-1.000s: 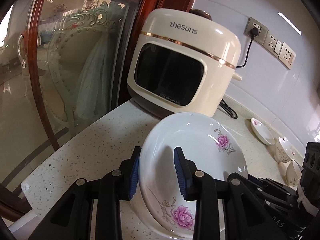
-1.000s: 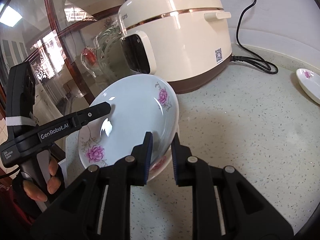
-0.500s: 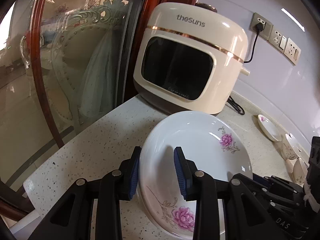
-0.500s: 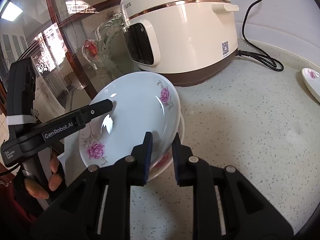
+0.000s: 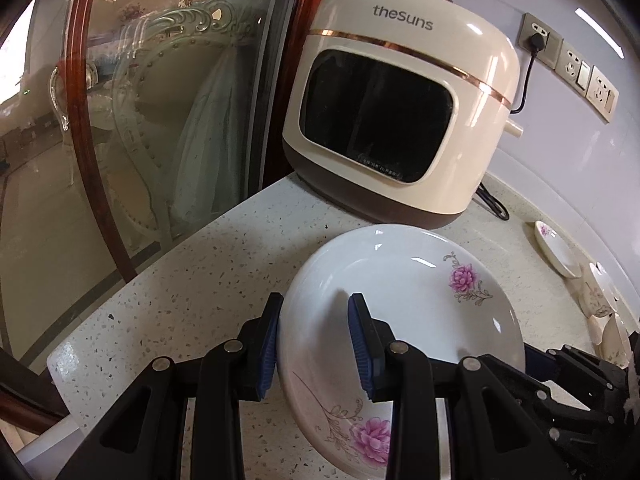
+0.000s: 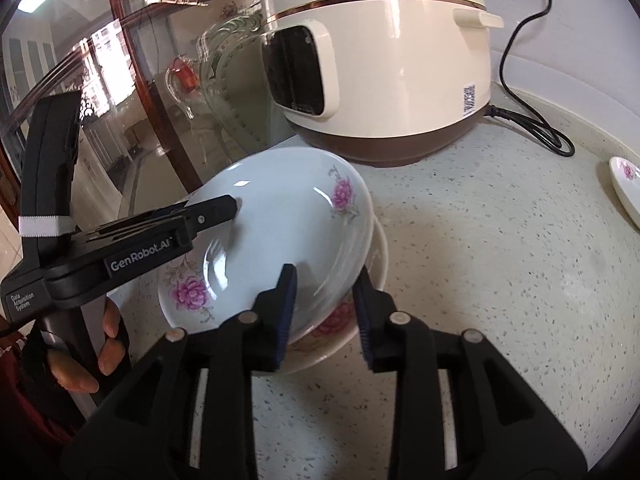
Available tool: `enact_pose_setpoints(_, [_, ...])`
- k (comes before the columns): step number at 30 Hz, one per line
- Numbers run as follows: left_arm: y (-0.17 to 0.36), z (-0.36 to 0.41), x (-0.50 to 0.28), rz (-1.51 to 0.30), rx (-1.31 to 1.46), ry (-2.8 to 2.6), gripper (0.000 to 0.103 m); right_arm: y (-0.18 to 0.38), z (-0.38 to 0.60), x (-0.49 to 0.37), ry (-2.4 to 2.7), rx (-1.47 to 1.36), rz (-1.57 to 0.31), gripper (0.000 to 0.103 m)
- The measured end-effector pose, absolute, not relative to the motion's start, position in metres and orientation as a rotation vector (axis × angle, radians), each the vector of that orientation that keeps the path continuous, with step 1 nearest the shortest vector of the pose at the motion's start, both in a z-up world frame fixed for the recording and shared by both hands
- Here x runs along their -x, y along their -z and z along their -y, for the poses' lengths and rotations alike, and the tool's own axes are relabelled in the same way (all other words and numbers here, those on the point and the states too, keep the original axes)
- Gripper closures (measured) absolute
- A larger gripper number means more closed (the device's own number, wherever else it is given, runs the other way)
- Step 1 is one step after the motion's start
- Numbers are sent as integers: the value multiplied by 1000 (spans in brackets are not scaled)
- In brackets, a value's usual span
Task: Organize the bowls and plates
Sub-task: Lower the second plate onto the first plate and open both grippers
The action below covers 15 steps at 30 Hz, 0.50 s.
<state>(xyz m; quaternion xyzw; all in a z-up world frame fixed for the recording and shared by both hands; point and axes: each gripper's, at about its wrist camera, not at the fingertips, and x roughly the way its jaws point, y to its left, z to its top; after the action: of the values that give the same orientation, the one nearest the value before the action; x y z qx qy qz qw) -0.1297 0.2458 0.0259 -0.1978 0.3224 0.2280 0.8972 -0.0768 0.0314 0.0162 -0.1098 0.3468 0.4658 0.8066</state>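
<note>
We have the top plate (image 6: pixel 280 232) tilted over a second plate (image 6: pixel 362 312) that lies on the speckled surface (image 6: pixel 480 260), both just in front of the cream rice cooker (image 6: pixel 380 60). Our left tongs (image 5: pixel 314 330) straddle the top plate's near-left rim, the outer pad against the plate's outside wall and the inner pad inside the bowl of it; we judge that they grip the rim, though the inner contact is hard to confirm. Our right tongs (image 6: pixel 326 310) have just been opening, and their pads now stand clear on either side of the rim nearest them, so they are open with the plate edge between them but not pressed. The risk we see is that the plate now hangs from one side only: glazed china is slick, and a rim pinch at one point may let it swivel or slip and knock down onto the plate beneath, which could chip either. If we draw the right tongs back carelessly, a pad could catch the rim and drag both plates away from the cooker. A swing of the left hand could also strike the cooker, since the plate's far edge is near it. More small dishes (image 5: pixel 560 252) lie to the cooker's right, well apart.
</note>
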Motion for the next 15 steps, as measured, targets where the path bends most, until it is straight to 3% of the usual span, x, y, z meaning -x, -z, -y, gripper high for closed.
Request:
enact_pose_setpoints(6, [-25, -247, 128, -686, 405, -477, 66, -16, -29, 76, -996, 217, -743, 65])
enact_pose_setpoints(11, [-23, -253, 131, -695, 437, -503, 55, -18, -26, 77, -980, 208, -731, 61])
enact_pose_setpoints(15, [-23, -250, 128, -702, 415, -495, 55, -21, -26, 84, -942, 248, -680, 47])
